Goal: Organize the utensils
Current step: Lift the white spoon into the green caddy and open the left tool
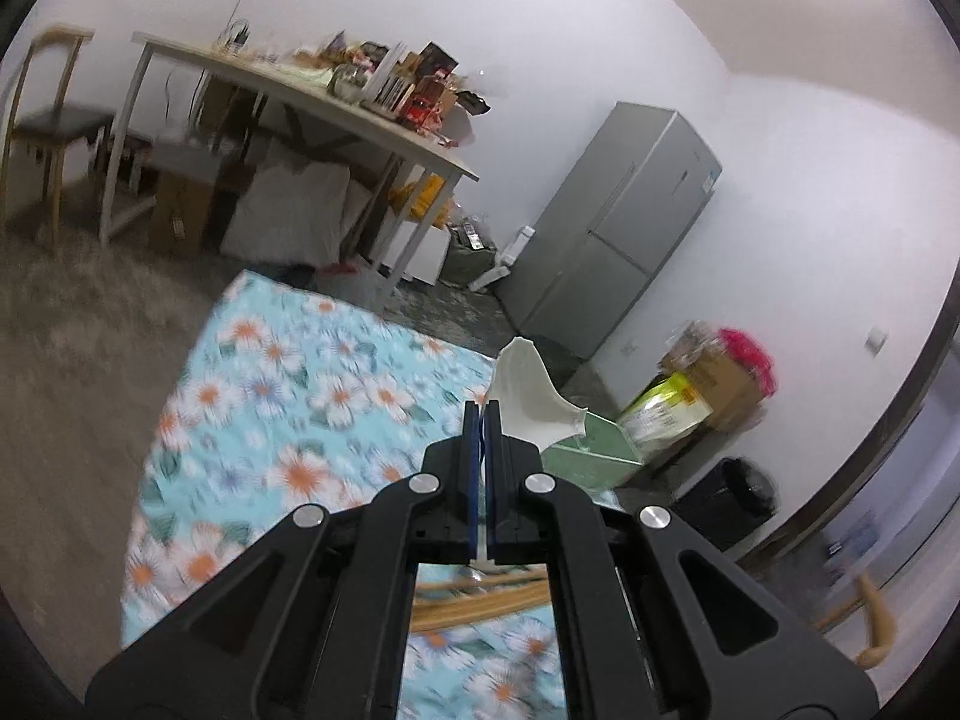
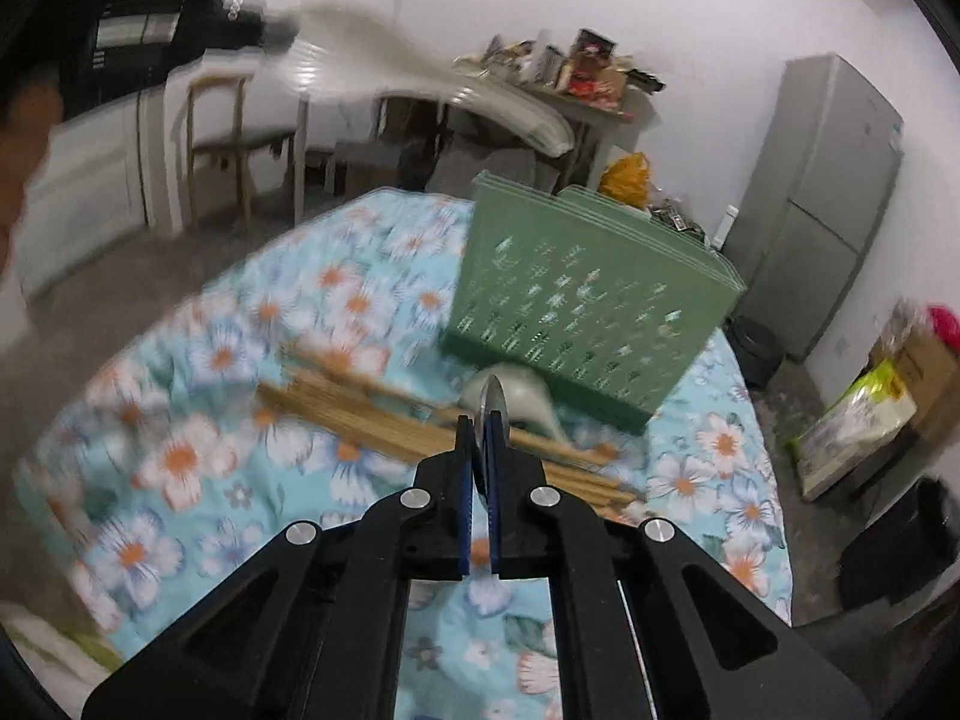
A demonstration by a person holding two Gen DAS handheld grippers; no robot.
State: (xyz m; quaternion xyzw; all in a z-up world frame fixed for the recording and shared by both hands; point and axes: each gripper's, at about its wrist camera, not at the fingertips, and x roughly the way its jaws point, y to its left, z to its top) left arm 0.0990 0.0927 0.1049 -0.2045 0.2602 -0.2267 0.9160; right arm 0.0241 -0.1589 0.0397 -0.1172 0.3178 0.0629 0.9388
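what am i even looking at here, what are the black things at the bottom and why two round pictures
There is no robot here. A person holds a hand-held two-finger clamp in each hand, and each clamp carries a wide-angle camera looking along its fingers, which gives the round, bent pictures. One picture is from the left gripper, the other from the right gripper; the black parts are their frames.

Both look over a table with a floral cloth. On it stand a green perforated basket and a pile of wooden chopsticks.

The left gripper is shut on a white spoon. The right gripper is shut on a metal spoon, seen edge-on, with a grey-white spoon just behind it.
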